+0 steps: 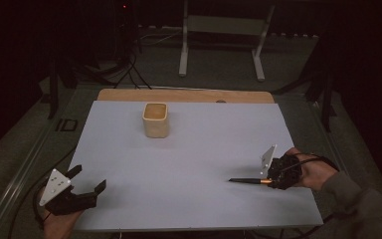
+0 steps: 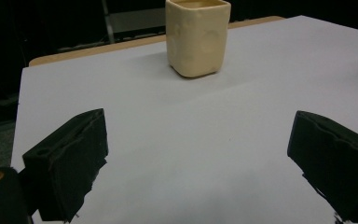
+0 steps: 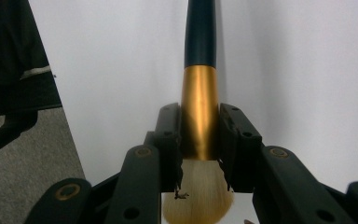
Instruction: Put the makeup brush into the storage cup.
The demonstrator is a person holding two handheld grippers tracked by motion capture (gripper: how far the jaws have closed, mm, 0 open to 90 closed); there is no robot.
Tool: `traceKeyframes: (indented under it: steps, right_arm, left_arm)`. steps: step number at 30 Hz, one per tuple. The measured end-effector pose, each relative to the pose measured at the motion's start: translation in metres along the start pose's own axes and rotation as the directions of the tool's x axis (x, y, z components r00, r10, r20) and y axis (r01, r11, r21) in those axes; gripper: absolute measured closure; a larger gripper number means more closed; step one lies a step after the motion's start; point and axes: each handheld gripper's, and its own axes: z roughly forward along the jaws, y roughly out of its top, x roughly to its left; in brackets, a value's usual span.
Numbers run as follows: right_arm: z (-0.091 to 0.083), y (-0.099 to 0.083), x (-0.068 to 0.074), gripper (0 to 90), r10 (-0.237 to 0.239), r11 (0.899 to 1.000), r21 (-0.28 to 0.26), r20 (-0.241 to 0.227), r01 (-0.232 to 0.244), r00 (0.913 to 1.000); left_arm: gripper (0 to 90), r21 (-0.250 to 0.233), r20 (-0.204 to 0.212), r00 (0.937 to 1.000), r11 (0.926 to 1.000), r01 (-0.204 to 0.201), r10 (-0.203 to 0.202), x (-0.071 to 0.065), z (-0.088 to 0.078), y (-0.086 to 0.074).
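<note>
A makeup brush (image 3: 199, 93) with a black handle, gold ferrule and pale bristles is clamped by its ferrule in my right gripper (image 3: 200, 133). In the high view the brush (image 1: 246, 180) points left from the right gripper (image 1: 271, 180) at the right side of the white board (image 1: 189, 164), slightly above it. A cream square cup (image 1: 155, 119) stands upright near the board's far edge, and it shows ahead in the left gripper view (image 2: 197, 37). My left gripper (image 1: 87, 180) rests at the near left corner, its jaws (image 2: 200, 163) wide apart with nothing between them.
The white board lies on a wooden tabletop (image 1: 184, 95) whose far strip shows behind it. Beyond the table stand a white frame (image 1: 224, 35) and dark stands with cables on the floor (image 1: 129, 69).
</note>
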Motion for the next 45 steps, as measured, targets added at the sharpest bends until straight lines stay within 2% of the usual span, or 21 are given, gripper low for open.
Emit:
traceKeyframes:
  steps: [20, 30, 45]
  right_arm:
    - [-0.019, 0.031, -0.003, 70.4, -0.068, 0.998, -0.006, 0.03, 0.068, 0.9973]
    - [-0.028, 0.053, -0.005, 70.4, -0.11, 0.994, -0.012, 0.043, 0.111, 0.993]
    - [-0.04, 0.076, -0.009, 70.4, -0.146, 0.988, -0.036, 0.057, 0.148, 0.9877]
  left_arm:
    - [6.1, -0.004, 0.008, 1.0, 1.0, 0.002, -0.002, 0.0, -0.001, 0.001]
    - [6.1, -0.016, 0.019, 0.9998, 0.9998, 0.009, -0.009, -0.002, -0.002, 0.003]
    - [6.1, -0.026, 0.046, 0.9989, 0.9996, -0.01, 0.011, -0.01, 0.002, 0.013]
